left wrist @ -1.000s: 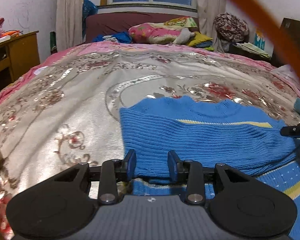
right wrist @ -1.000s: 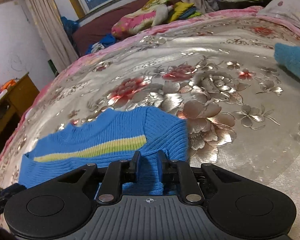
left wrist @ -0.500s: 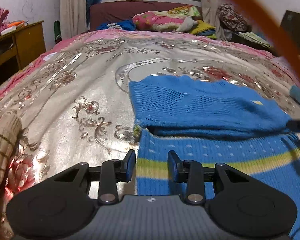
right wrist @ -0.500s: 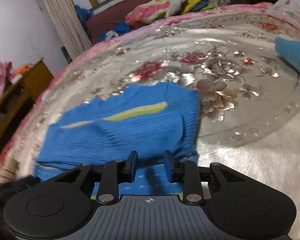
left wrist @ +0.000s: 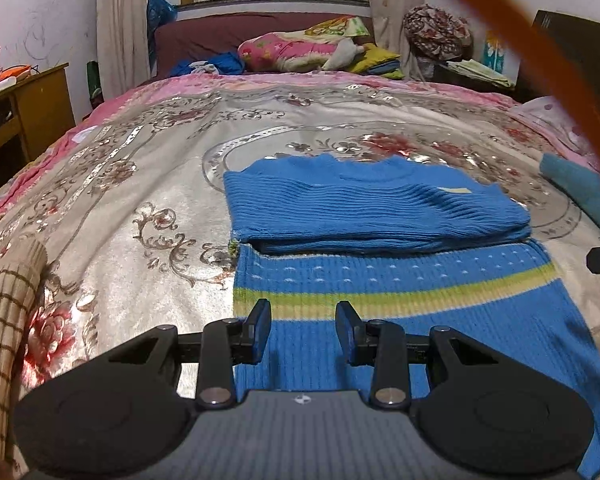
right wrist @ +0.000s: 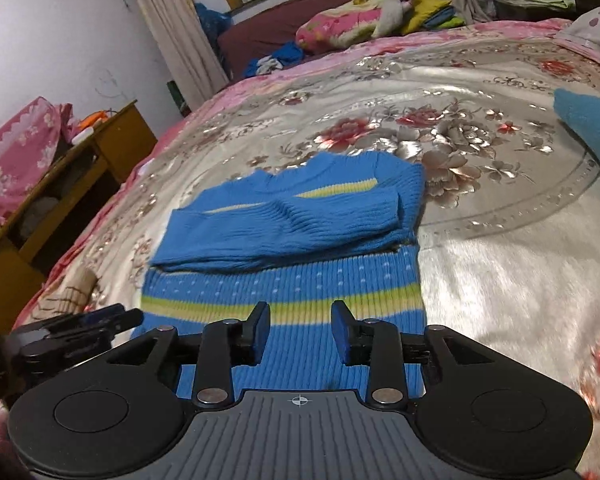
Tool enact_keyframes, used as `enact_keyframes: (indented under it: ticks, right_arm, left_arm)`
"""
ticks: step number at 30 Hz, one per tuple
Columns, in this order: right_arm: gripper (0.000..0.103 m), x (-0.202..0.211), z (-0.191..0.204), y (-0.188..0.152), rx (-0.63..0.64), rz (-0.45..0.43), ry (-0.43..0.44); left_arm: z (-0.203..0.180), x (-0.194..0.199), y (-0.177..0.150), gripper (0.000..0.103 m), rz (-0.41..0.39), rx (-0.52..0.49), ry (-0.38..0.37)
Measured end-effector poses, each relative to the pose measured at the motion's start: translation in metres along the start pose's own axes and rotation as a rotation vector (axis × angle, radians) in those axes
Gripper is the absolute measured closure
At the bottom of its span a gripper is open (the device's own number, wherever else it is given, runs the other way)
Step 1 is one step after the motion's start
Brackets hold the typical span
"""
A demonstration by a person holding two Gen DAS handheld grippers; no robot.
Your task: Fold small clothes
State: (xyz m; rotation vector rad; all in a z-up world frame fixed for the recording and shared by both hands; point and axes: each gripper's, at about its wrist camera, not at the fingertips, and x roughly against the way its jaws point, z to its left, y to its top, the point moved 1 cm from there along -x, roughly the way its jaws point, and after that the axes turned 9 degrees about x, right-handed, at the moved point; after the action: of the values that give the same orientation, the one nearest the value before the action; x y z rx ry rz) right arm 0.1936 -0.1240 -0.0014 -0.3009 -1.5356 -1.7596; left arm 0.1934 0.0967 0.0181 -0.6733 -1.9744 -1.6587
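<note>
A small blue knitted sweater [left wrist: 380, 248] with a yellow-green stripe lies flat on the bed, its sleeves folded across the chest. In the right wrist view the same sweater [right wrist: 292, 248] shows both sleeves laid over each other. My left gripper [left wrist: 303, 330] hovers open over the sweater's lower left part, nothing between its fingers. My right gripper [right wrist: 299, 330] hovers above the lower hem area with its jaws opening and empty. The left gripper [right wrist: 72, 328] also shows at the left edge of the right wrist view.
The bed carries a silver and pink floral cover [left wrist: 140, 184]. A teal cloth [right wrist: 588, 120] lies at the right. A checked beige garment [left wrist: 4, 304] lies at the left edge. A wooden desk [right wrist: 80, 184] stands left of the bed; pillows [left wrist: 300, 50] are piled at the head.
Both grippers have drawn back toward the sweater's hem, away from the folded sleeves. The right gripper's jaws, nearly shut over the sleeve a second ago, have widened and the sleeve now lies folded.
</note>
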Motion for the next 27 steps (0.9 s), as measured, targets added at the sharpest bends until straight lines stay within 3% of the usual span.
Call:
enact_keyframes:
  ticks: [27]
  right_arm:
    - [0.056, 0.042, -0.008, -0.075, -0.078, 0.092, -0.03]
  left_arm:
    - [0.008, 0.033, -0.052, 0.061, 0.078, -0.031, 0.011]
